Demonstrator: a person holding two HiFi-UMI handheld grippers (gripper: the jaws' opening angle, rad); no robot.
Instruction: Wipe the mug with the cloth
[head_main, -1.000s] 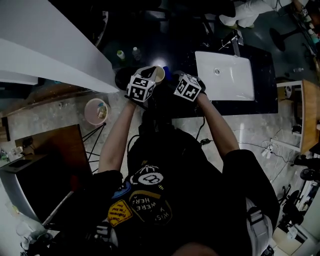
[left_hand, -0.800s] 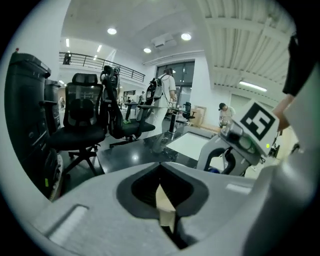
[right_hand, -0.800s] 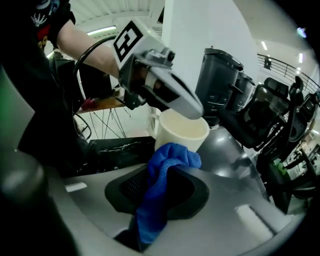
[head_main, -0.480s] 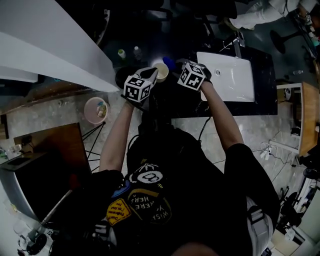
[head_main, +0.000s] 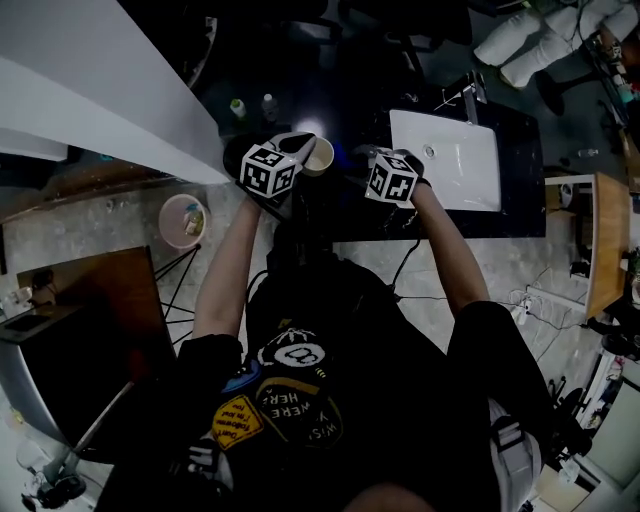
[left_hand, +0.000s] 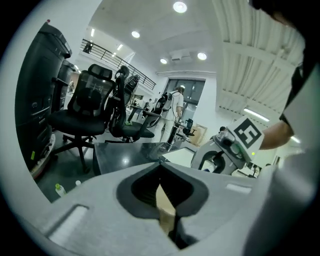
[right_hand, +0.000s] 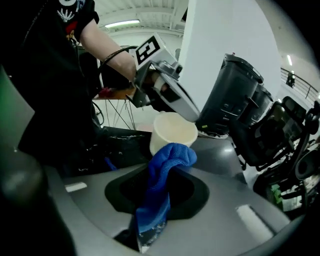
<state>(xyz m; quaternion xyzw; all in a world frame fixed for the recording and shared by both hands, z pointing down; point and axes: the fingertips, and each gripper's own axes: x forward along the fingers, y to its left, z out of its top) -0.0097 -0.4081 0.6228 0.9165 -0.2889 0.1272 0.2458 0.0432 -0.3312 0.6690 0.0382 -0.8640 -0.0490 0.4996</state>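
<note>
— Dark counter (head_main: 520, 205); mug (right_hand: 172, 134) at 9 o'clock of the sink (head_main: 450, 160). Held how?
— I clenched the left gripper (left_hand: 167, 220) on its rim to steady it. The right gripper (right_hand: 150, 220) pinched the cloth (right_hand: 167, 170) at its lip, for wiping.

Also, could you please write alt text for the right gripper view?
The right gripper pinches a blue cloth, its top just before a cream mug. The left gripper holds that mug by its rim.

An office: swivel chairs (left_hand: 86, 102), ceiling downlights (left_hand: 180, 7), a counter sink (head_main: 452, 165).
</note>
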